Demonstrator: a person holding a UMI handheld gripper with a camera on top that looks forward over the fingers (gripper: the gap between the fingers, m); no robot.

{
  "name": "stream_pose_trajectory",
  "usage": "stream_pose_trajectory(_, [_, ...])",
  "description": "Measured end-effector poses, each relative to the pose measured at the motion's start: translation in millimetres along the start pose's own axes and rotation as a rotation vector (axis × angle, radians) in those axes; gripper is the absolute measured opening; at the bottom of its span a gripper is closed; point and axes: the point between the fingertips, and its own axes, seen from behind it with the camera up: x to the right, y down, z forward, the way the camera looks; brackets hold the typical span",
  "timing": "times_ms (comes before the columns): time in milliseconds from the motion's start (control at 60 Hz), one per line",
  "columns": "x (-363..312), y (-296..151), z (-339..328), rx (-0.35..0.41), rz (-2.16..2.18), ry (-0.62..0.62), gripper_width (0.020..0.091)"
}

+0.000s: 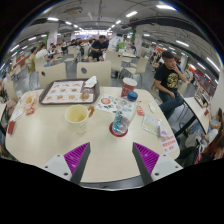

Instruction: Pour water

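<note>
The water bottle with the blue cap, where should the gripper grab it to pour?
Probably around the middle of the water bottle, coming straight in from the near side. It stands upright on the table, so its round sides fit between the open gripper fingers. The yellow cup sits apart.

Table [60,140] smooth, matt, pale laminate-like; yellow cup [76,117] glossy; bottle [121,113] clear plastic

Tongs [111,158] open, both magenta-padded fingers [75,156] wide apart, nothing between them.
</note>
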Motion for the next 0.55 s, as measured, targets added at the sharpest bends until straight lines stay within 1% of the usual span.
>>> stream_pose_trajectory(100, [-15.2, -3.1, -26.4, 0.013, -0.042, -0.023, 0.0850])
stream_pose_trajectory(217, [-35.2, -5.0, -47.8, 0.023, -0.035, -0.089, 0.0850])
stream_pose_trajectory(417, [-42.2, 7.8, -57.3, 0.014, -0.030, -0.119, 0.0852])
stream_pose_trajectory(550, [-38.9, 2.8, -59.2, 0.041, -0.045, -0.123, 0.0850])
